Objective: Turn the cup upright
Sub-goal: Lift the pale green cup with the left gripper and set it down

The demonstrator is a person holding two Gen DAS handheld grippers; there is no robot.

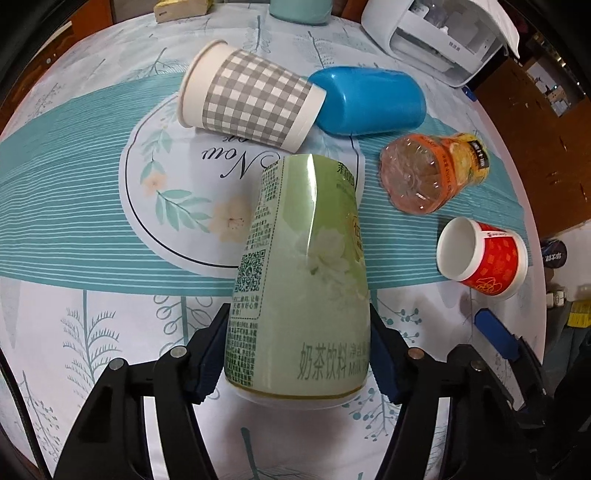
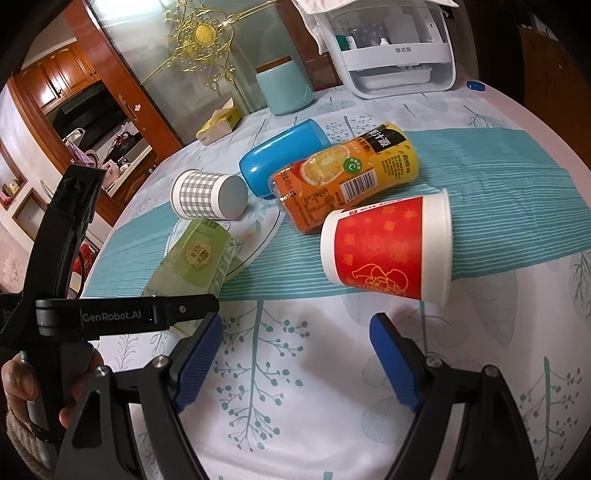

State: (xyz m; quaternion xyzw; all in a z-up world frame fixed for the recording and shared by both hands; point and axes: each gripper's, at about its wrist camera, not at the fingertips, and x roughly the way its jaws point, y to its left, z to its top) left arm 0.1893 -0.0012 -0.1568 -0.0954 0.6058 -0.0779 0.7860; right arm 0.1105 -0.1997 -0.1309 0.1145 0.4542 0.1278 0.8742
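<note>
Round surface (image 2: 332, 387) under leaf-print cloth; beyond it frosted glass panel (image 2: 147, 44) with gold ornament (image 2: 205, 35), wooden cabinets (image 2: 48, 77) far left.

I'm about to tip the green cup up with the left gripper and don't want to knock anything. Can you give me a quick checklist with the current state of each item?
1. Left gripper around the green cup: ok, a pad on each side near its wide end.
2. Firm contact of both pads: cannot tell, the right pad's contact is hidden behind the cup.
3. Cup upright: not ok, it lies tilted, narrow end toward the checked cup.
4. Gap to the checked cup: cannot tell, the edges look close.
5. Right gripper out of the way: ok, open and empty above the tablecloth.
6. Red cup apart from the green cup: ok.
</note>
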